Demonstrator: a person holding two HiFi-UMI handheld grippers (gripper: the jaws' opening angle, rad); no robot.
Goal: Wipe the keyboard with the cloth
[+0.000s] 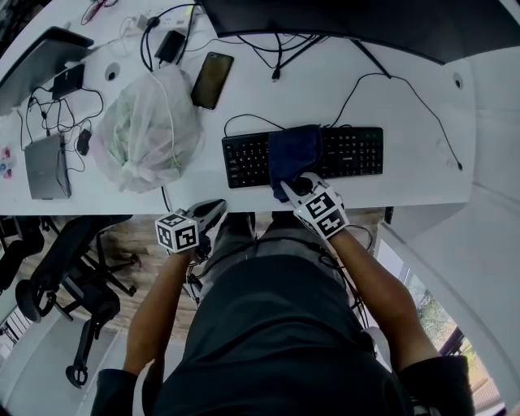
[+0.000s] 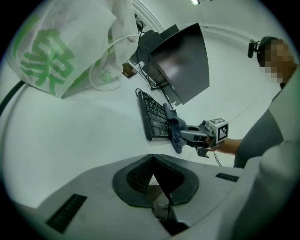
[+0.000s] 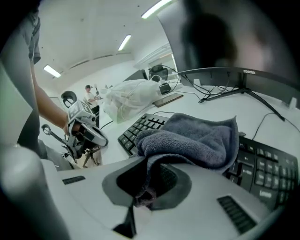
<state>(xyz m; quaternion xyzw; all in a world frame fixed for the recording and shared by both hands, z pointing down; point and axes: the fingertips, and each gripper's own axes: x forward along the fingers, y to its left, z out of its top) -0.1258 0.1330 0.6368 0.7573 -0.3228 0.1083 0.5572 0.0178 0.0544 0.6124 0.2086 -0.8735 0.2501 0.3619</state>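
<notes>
A black keyboard point(image 1: 349, 152) lies near the front edge of the white desk point(image 1: 422, 175). A dark blue cloth point(image 1: 294, 153) is draped over its middle. My right gripper point(image 1: 296, 188) is shut on the cloth's near edge, just in front of the keyboard. In the right gripper view the cloth point(image 3: 197, 136) is bunched between the jaws point(image 3: 143, 190) and spreads over the keyboard point(image 3: 140, 127). My left gripper point(image 1: 213, 213) hangs off the desk's front edge, left of the keyboard, shut on nothing point(image 2: 153, 174). Its view shows the keyboard point(image 2: 153, 119), the cloth point(image 2: 174, 129) and the right gripper point(image 2: 190, 136).
A white plastic bag with green print point(image 1: 150, 130) sits left of the keyboard, a phone point(image 1: 212, 80) behind it. A monitor point(image 1: 366, 24) stands at the back with cables around. Small devices point(image 1: 45, 166) lie far left. An office chair point(image 1: 73, 260) stands below the desk edge.
</notes>
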